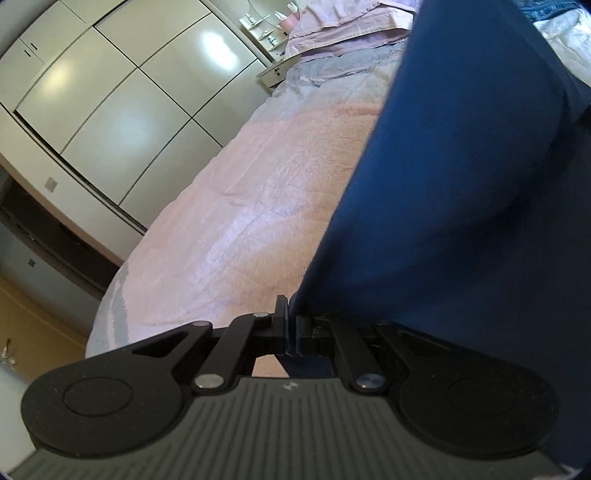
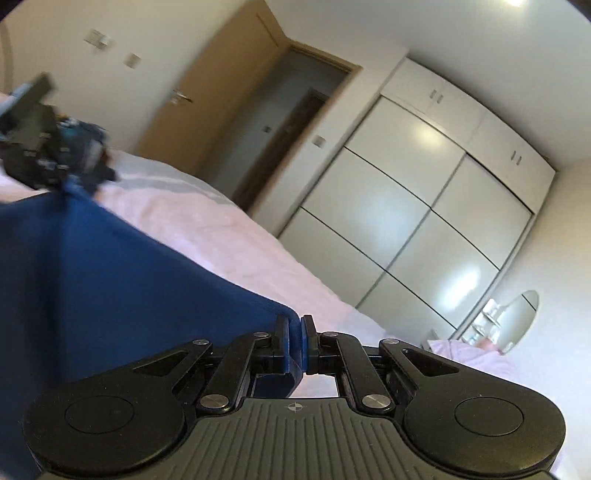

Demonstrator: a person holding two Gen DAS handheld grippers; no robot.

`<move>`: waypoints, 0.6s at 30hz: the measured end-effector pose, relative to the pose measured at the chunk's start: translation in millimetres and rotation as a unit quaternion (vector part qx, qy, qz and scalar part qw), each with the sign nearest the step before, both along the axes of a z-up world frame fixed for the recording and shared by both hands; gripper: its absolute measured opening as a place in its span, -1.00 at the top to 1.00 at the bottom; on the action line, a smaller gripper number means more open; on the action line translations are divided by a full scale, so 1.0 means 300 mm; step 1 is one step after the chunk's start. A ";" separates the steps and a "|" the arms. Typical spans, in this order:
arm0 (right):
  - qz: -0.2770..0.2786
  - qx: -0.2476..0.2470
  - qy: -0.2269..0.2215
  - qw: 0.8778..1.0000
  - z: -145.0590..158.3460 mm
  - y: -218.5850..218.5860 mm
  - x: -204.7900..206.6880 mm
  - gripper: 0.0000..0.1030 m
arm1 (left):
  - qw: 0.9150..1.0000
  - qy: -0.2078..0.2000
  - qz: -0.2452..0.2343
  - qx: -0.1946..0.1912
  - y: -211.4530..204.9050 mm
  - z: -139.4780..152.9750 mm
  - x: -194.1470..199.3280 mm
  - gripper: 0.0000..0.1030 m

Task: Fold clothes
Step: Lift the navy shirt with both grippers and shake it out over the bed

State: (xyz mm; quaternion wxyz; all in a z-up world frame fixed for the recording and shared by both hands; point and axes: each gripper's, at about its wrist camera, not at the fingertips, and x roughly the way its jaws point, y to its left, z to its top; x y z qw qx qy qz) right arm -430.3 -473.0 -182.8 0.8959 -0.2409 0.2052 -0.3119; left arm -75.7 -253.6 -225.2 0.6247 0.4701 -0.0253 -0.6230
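A dark blue garment (image 1: 461, 177) hangs stretched above a bed with a pink cover (image 1: 266, 206). My left gripper (image 1: 291, 325) is shut on one edge of the blue garment, which fills the right half of the left wrist view. My right gripper (image 2: 294, 345) is shut on another corner of the blue garment (image 2: 92, 266), held up off the bed (image 2: 207, 229). In the right wrist view the left gripper (image 2: 85, 181) shows at the far left, pinching the cloth's other corner. The garment's lower part is hidden.
A white sliding wardrobe (image 1: 122, 107) runs along the bed's side and also shows in the right wrist view (image 2: 417, 221). An open wooden door (image 2: 221, 96) stands beyond the bed. Pink pillows (image 1: 343, 26) and a small shelf with bottles (image 1: 266, 29) are at the bed's head.
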 end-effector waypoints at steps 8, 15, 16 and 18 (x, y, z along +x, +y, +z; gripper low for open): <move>-0.034 0.021 0.043 0.998 -0.191 -0.459 0.386 0.92 | 0.998 0.011 -0.005 0.054 -0.362 -0.220 0.075 0.91; -0.097 0.050 0.136 0.985 -0.433 -0.632 0.508 0.81 | 0.995 0.032 0.052 0.080 -0.400 -0.314 0.122 0.85; -0.096 0.049 0.139 0.984 -0.432 -0.615 0.488 0.69 | 0.995 0.032 0.050 0.078 -0.372 -0.297 0.118 0.84; -0.084 0.036 0.138 0.986 -0.411 -0.553 0.420 -0.02 | 0.996 0.036 0.044 0.066 -0.297 -0.251 0.103 0.75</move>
